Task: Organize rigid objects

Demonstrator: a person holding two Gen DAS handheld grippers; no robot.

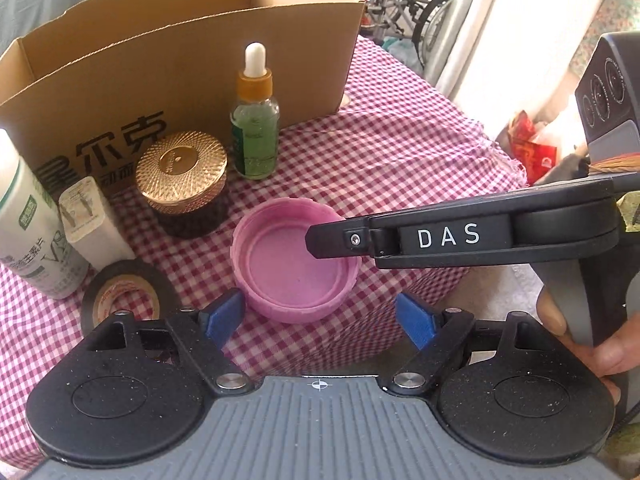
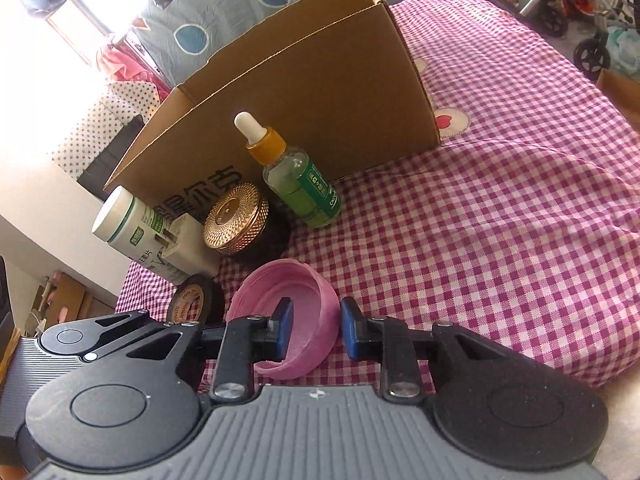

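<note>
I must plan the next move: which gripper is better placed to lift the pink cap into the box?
Right. The right gripper already straddles the pink cap's wall, one finger inside, one outside. The left gripper is open and short of it.

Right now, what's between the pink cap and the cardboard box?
In both wrist views, the gold-lidded jar and the dropper bottle stand between the pink cap and the cardboard box; otherwise only checked cloth.

Pink cap [image 1: 294, 268], red-checked cloth [image 1: 400, 152]
</note>
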